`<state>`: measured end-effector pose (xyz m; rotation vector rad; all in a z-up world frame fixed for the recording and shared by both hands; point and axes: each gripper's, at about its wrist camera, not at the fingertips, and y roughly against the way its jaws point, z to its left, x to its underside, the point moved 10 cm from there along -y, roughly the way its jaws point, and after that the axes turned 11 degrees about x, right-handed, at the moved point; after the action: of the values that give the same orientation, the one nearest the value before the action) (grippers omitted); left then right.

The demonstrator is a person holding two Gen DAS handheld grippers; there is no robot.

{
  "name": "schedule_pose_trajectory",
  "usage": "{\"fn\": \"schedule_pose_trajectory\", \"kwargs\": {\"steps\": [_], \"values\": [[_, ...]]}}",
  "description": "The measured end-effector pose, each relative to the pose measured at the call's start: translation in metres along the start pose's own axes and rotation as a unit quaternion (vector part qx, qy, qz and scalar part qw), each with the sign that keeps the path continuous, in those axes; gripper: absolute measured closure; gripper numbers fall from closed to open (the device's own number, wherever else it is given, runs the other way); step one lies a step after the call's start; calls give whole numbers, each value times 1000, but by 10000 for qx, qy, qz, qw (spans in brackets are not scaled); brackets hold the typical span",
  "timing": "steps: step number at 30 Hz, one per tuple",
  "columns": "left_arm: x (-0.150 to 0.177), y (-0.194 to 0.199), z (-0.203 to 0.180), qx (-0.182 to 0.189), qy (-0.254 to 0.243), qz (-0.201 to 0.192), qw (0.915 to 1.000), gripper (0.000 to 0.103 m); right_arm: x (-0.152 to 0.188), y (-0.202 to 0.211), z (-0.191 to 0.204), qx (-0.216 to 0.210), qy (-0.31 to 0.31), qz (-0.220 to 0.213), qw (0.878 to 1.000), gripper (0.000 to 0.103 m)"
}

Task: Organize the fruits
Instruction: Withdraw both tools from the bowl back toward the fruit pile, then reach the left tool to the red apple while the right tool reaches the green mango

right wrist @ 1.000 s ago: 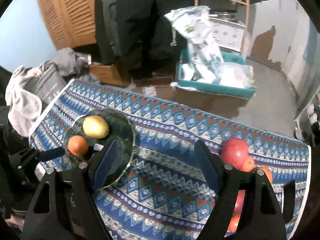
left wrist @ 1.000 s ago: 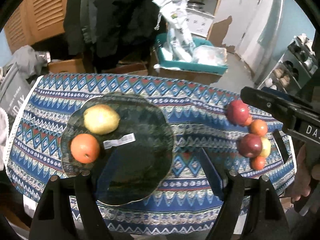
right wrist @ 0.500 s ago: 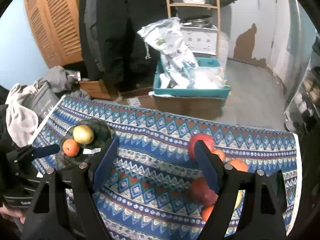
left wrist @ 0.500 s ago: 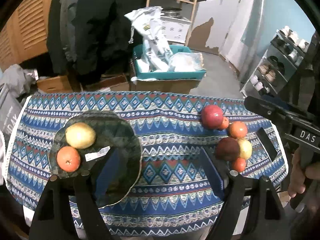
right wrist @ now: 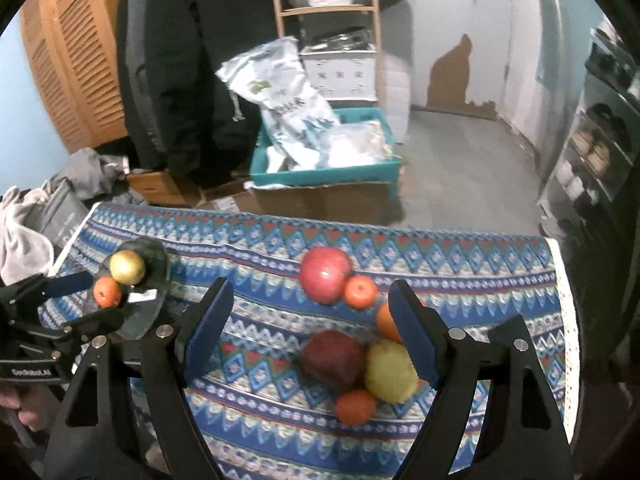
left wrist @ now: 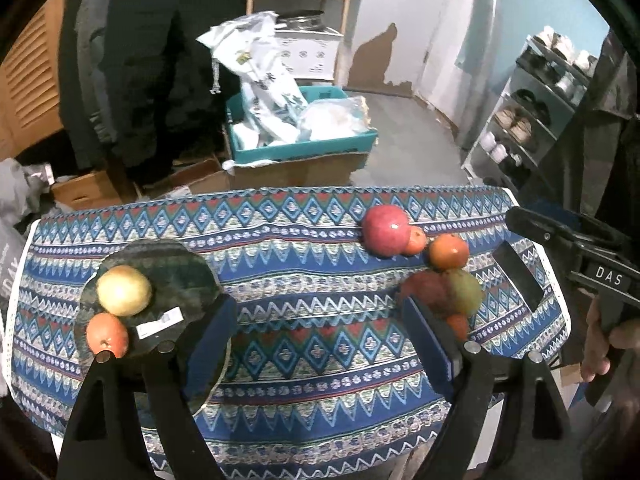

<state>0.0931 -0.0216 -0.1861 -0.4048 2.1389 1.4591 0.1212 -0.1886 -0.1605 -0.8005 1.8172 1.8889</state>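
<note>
A dark glass plate (left wrist: 176, 264) lies on the left of the patterned tablecloth and holds a yellow apple (left wrist: 124, 290) and an orange (left wrist: 107, 334). It also shows in the right wrist view (right wrist: 158, 264). On the right lies a cluster of fruit: a big red apple (right wrist: 325, 274), a dark red apple (right wrist: 333, 358), a yellow-green fruit (right wrist: 390, 370) and several small oranges (right wrist: 360, 291). My left gripper (left wrist: 320, 336) is open and empty above the table's middle. My right gripper (right wrist: 310, 336) is open and empty above the cluster.
The tablecloth (left wrist: 300, 240) covers a small table whose far edge drops to the floor. Beyond it stand a teal crate with bags (left wrist: 296, 136), cardboard boxes, hanging dark coats (right wrist: 168, 60) and a shoe shelf (left wrist: 532, 112) at the right.
Both grippers have drawn back and risen from the table, so plate and fruit look smaller. The right gripper view has swung right, over the fruit cluster. Nothing was picked up.
</note>
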Motion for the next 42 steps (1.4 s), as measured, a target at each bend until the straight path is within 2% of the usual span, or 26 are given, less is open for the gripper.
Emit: {"fn": "schedule_pose_trajectory", "kwargs": {"steps": [11, 18, 33, 42], "values": [[4, -43, -36, 164, -216, 394, 9989, 17, 32, -19, -46, 218, -145, 362, 9990, 22], [10, -71, -46, 189, -309, 633, 9973, 17, 53, -39, -64, 270, -224, 680, 9971, 22], [29, -132, -61, 233, -536, 1075, 9925, 17, 108, -93, -66, 215, 91, 1516, 9882, 22], [34, -151, -62, 230, -595, 1228, 9904, 17, 134, -125, -64, 96, 170, 1892, 9817, 22]]}}
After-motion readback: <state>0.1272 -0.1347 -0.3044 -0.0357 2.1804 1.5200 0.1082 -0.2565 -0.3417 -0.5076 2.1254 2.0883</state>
